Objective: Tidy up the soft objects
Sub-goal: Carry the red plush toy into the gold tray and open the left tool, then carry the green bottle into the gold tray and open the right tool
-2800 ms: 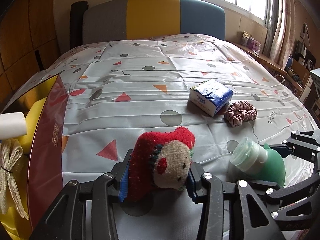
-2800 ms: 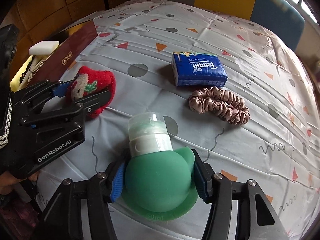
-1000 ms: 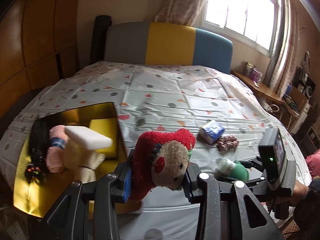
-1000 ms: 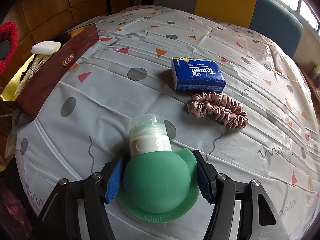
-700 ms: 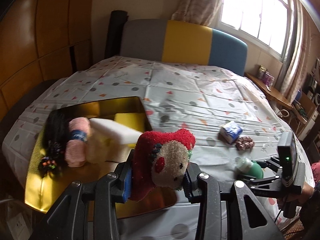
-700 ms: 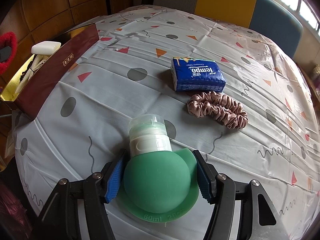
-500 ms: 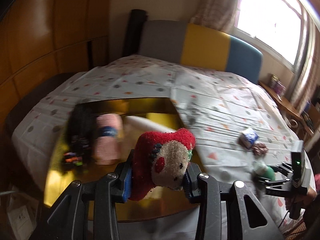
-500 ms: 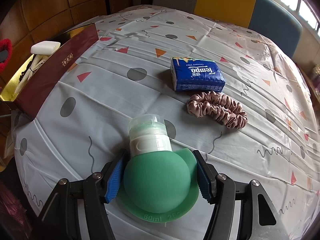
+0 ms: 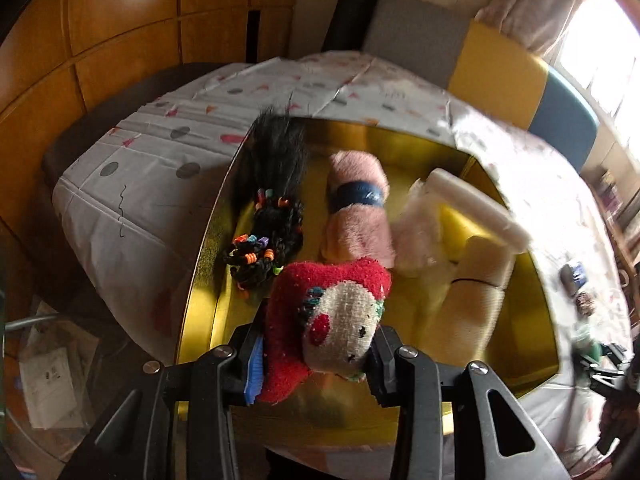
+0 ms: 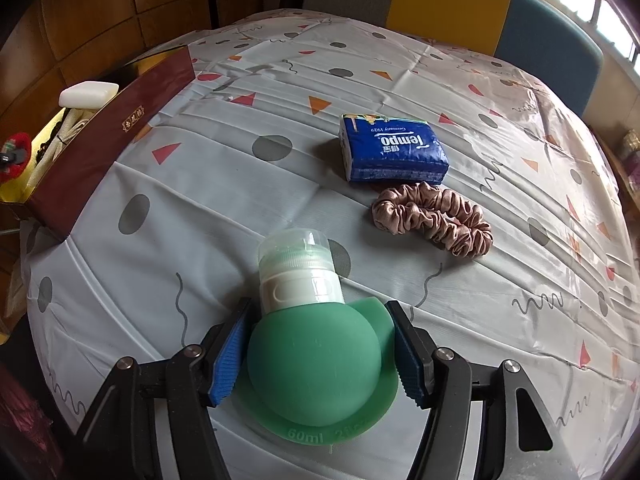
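My left gripper is shut on a red plush sock and holds it above the near end of a gold box. The box holds a black wig, a pink plush roll, a white sponge and a yellow sponge. My right gripper is shut on a green squeeze bottle with a clear cap, low over the patterned sheet. A blue tissue pack and a pink scrunchie lie ahead of it.
In the right wrist view the box's dark red wall stands at the far left, with the red sock just beyond it. A grey, yellow and blue headboard closes the far side. Papers lie on the floor left of the bed.
My left gripper has lifted the red sock off the sheet and swung left until it hangs over the gold box. My right gripper and the green bottle have stayed put.
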A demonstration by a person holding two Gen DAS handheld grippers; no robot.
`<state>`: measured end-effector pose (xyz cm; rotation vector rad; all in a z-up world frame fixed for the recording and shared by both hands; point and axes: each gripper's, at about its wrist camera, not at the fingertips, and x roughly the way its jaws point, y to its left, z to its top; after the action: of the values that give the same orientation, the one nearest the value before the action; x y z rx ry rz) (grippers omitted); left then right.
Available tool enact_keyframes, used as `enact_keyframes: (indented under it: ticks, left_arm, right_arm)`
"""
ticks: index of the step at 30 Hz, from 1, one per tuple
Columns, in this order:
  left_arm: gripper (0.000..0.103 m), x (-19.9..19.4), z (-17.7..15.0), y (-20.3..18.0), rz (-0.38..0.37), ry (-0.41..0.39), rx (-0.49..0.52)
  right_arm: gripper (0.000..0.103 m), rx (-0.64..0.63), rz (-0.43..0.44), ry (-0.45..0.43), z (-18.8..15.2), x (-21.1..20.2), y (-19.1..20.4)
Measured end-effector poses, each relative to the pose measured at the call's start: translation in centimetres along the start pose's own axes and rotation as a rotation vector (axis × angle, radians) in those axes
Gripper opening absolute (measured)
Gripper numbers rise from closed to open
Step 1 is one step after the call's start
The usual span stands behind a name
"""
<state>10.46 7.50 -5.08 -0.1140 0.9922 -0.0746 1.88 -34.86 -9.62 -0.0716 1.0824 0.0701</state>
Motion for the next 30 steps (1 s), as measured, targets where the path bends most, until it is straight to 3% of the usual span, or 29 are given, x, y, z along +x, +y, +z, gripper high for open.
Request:
enact_keyframes:
  ticks: [6, 12, 20, 30]
  left_arm:
    - [0.044, 2.7, 0.8, -0.1, 0.056, 0.037, 0.032]
    - [0.055, 2.3, 1.1, -0.1, 0.042, 0.022, 0.033]
    - [0.065, 1.8, 0.1, -0.5, 0.090, 0.014, 0.080]
    - [0.065, -2.4, -0.1, -1.1, 0.159, -0.139, 0.052]
  right_arm:
    - [0.067, 0.006, 0.000, 0.000, 0.0, 0.1, -0.1]
    - [0.068, 0.009, -0.001, 0.001, 0.0, 0.1, -0.1]
    - [0.069, 0.012, -0.007, 0.003, 0.0, 0.2, -0.2]
    - [0.068, 0.015, -0.010, 0.006, 0.0, 0.2, -0.2]
